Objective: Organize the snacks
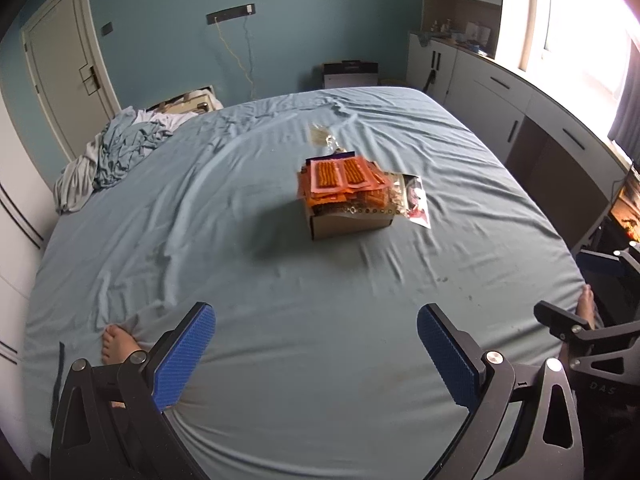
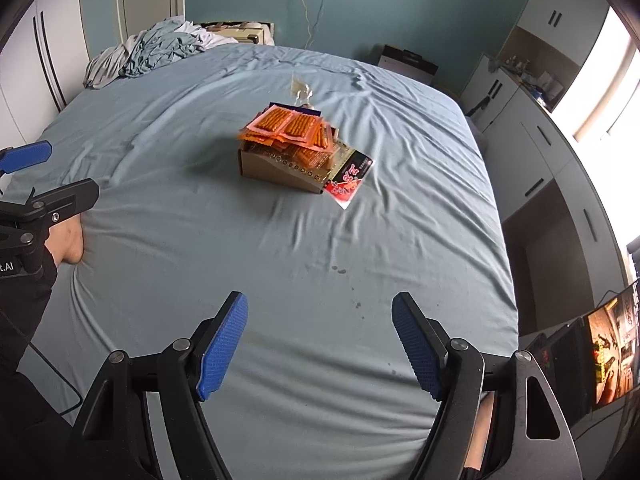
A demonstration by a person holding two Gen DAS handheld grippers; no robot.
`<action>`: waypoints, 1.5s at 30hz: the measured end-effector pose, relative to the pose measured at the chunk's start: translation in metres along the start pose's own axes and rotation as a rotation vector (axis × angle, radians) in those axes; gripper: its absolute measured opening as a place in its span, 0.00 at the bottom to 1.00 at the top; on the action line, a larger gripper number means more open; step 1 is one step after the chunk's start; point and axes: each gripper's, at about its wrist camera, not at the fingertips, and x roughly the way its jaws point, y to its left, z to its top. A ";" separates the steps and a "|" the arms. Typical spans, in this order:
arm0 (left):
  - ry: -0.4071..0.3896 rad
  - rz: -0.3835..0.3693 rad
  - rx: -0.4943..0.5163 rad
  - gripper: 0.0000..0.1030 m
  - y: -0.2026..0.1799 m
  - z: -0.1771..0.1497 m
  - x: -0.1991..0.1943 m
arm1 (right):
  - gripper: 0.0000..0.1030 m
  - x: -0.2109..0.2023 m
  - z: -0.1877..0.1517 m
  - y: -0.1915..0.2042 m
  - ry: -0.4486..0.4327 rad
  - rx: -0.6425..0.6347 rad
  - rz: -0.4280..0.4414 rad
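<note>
Both the left tongs [image 1: 316,356] and the right tongs [image 2: 320,346] hang apart and empty over the near edge of the bed [image 1: 240,264]. Near the bed's middle sits a cardboard box [image 1: 350,222] heaped with orange snack packets [image 1: 340,178]; a red packet [image 2: 347,184] lies against the box's right side.

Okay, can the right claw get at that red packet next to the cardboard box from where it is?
Probably yes. The right claw is open and empty, and only bare sheet lies between it and the red packet, which sticks out from the cardboard box on the claw's side. It needs to move forward.
</note>
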 end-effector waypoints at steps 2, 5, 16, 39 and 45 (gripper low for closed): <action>-0.003 0.001 -0.004 1.00 0.001 0.000 0.000 | 0.72 -0.001 0.002 0.001 -0.002 0.006 -0.002; -0.004 0.004 -0.003 1.00 0.001 0.000 0.000 | 0.72 -0.001 0.003 0.002 -0.001 0.020 0.005; 0.001 0.008 0.027 1.00 -0.004 -0.002 0.002 | 0.72 0.007 0.004 0.012 0.024 0.006 0.004; 0.004 0.036 0.054 1.00 -0.007 -0.005 0.006 | 0.72 0.007 0.002 0.017 0.026 -0.005 0.000; 0.001 0.041 0.072 1.00 -0.010 -0.004 0.006 | 0.72 0.008 0.003 0.018 0.031 -0.006 -0.003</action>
